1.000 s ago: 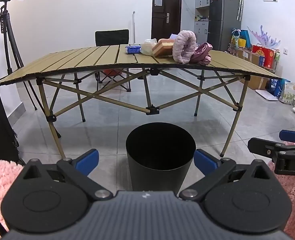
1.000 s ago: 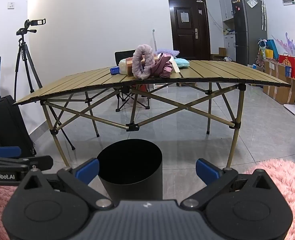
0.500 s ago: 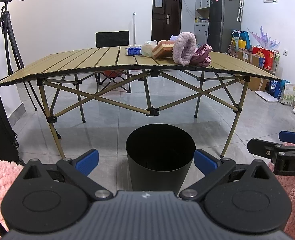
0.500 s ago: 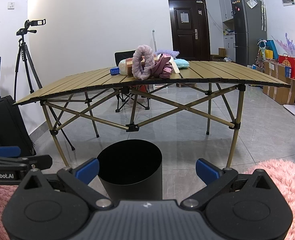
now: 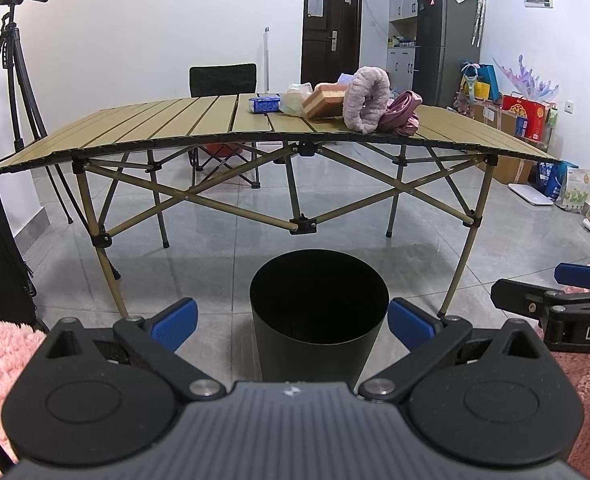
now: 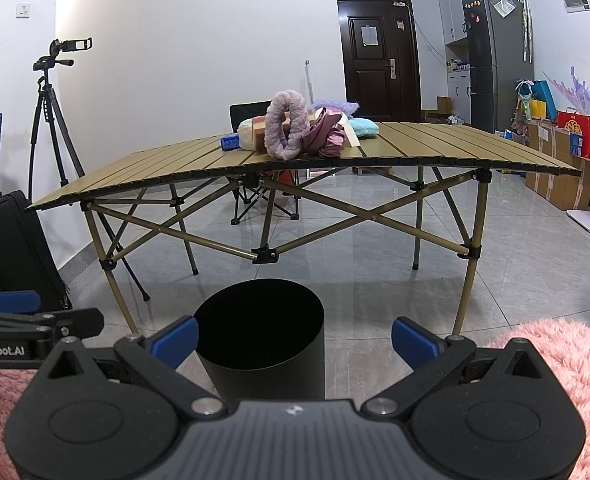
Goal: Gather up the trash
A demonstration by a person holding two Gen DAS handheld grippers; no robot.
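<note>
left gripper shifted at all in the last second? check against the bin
No. In the left wrist view the black bin sits in the same spot between the open left gripper fingers, and the table edge lines up as before.

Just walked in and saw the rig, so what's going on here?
A person holds a two-finger gripper in each hand, both low over the floor and facing a black bin that stands in front of a folding table. The left gripper and the right gripper both have their jaws wide open and carry nothing. A pile of items, including a fluffy pink ring and a blue packet, sits untouched on the table. The collecting has not yet begun.
</note>
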